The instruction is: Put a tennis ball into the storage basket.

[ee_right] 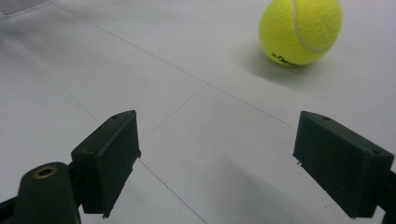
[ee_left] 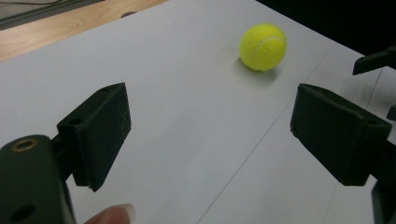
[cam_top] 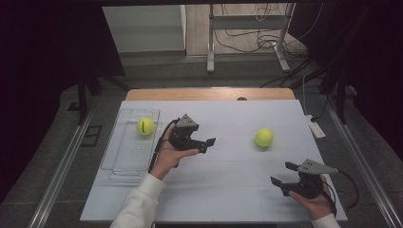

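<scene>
**A:** Which gripper sat closer to the loose tennis ball [cam_top: 263, 137]?

**B:** The right gripper [cam_top: 284, 173], at the near right edge of the desk [cam_top: 228, 190]. Its jaws stood wide with nothing between them, and the ball lay ahead of it and slightly to its right, on bare white surface; in the right gripper view the ball [ee_right: 300, 30] showed large beyond the right jaw.

**A:** And the left one?

**B:** The left gripper [cam_top: 209, 144] was farther in, near the middle of the desk, jaws also wide and empty, pointed across the desk toward that same ball [ee_left: 263, 46]. The ball lay well apart from it, straight along its line. A round ball has no long axis, so I judged either approach angle would serve.

**A:** Anything beyond?

**B:** A second tennis ball [cam_top: 145, 126] rested in the far end of a clear tray [cam_top: 119, 164] at the desk's left edge. Past the desk were a grey floor, metal stand legs [cam_top: 210, 42] and loose cables [cam_top: 247, 45], with dark curtains on both sides.
</scene>
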The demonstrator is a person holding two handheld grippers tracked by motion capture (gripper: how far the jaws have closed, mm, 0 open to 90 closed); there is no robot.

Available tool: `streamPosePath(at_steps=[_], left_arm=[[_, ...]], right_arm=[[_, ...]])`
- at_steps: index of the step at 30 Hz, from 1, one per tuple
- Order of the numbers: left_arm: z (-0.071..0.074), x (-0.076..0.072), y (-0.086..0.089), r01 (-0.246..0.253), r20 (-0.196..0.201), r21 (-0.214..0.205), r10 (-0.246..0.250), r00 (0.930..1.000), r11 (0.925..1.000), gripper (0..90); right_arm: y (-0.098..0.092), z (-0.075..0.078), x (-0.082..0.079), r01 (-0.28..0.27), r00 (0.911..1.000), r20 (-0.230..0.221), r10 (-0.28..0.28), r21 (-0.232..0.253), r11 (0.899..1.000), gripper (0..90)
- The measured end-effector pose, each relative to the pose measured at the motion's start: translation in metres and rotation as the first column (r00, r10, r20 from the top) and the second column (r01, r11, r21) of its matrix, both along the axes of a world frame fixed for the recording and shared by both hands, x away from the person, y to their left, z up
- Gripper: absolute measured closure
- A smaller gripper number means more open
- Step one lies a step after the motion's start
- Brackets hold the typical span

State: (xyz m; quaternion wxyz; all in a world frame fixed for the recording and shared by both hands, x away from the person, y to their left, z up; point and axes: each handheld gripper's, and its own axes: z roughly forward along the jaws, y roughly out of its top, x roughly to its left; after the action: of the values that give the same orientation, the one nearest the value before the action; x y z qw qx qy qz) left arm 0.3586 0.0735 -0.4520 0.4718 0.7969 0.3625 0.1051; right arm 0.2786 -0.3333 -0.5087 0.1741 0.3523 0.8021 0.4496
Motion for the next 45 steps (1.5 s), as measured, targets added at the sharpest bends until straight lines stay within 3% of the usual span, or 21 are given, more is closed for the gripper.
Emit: streamPosePath(at_steps=[4,18,26,45], left_arm=[[-0.001,0.003,-0.007,-0.012,0.027,-0.026,0.012,0.9996,0.9996,14.3],[0.002,0.01,-0.016,0.008,0.015,-0.062,-0.007,0.9999,0.9981,14.3],[0.009,0.014,-0.027,0.017,0.023,-0.032,-0.016,0.9996,0.9994,14.2],[0.013,0.026,-0.057,0.058,0.005,-0.026,-0.057,0.9983,0.998,13.9]], right_arm=[[-0.001,0.001,0.0,-0.002,1.0,0.002,0.002,0.008,1.0,14.6],[0.002,0.0,0.0,-0.001,1.0,-0.004,0.001,0.007,1.0,14.5],[0.002,0.0,0.0,-0.002,1.0,-0.005,0.002,0.011,1.0,14.5],[0.004,0.0,0.001,0.004,1.0,-0.005,-0.004,0.011,1.0,14.5]])
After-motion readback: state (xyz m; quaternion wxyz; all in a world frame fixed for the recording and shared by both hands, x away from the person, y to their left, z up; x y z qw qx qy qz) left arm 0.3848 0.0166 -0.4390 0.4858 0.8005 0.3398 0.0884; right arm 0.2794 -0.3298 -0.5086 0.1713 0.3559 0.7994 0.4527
